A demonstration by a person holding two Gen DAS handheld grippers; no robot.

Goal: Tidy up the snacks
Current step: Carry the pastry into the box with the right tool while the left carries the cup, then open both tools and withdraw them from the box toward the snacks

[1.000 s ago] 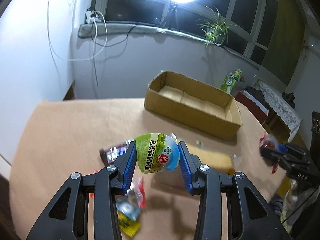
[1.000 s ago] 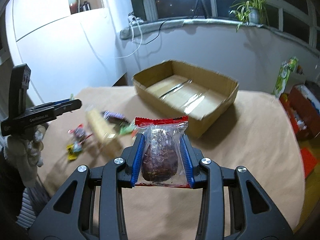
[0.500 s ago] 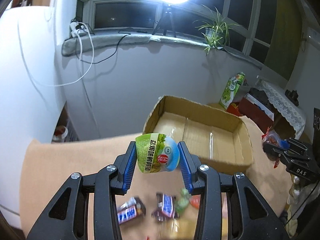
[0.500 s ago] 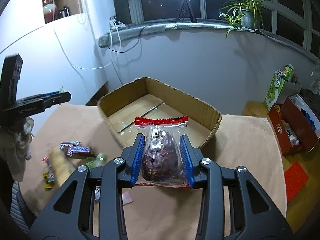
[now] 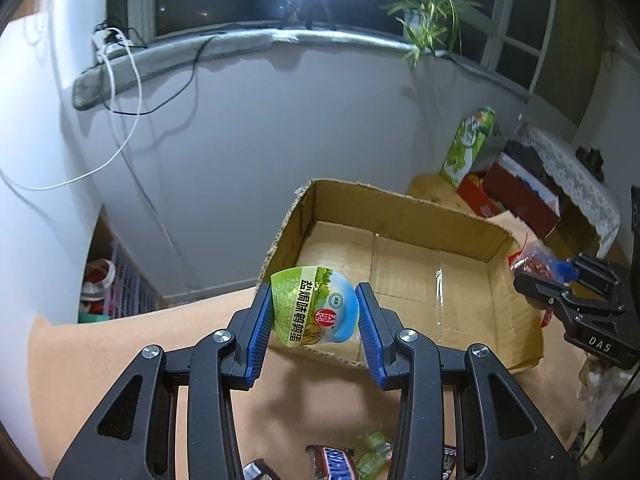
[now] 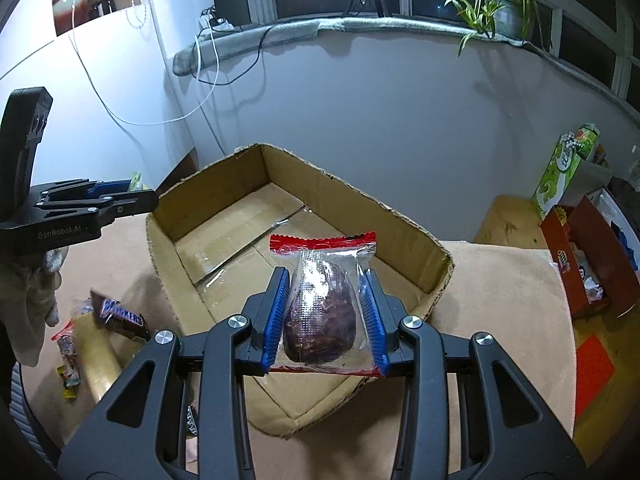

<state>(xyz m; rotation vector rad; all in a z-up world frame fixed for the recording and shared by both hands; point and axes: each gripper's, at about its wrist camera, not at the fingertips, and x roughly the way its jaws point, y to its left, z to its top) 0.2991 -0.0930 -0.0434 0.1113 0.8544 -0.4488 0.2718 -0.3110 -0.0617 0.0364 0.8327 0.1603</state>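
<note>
My left gripper (image 5: 314, 312) is shut on a green and blue snack packet (image 5: 314, 312), held above the near left corner of the open cardboard box (image 5: 400, 280). My right gripper (image 6: 326, 312) is shut on a clear red-edged packet with a dark brown snack (image 6: 322, 312), held over the near end of the same box (image 6: 240, 236). The box floor shows only tape. The right gripper also shows in the left wrist view (image 5: 560, 288), the left gripper in the right wrist view (image 6: 100, 200).
Loose snacks lie on the tan table: Snickers bars (image 6: 120, 314) (image 5: 334, 462), small wrapped sweets (image 6: 66, 344), green sweets (image 5: 374, 450). A wall and windowsill stand behind the box. Red boxes and a green carton (image 6: 568, 168) sit on the floor to the right.
Both grippers have risen and moved forward with their packets, from over the table to over the cardboard box, which now fills the middle of both views.
</note>
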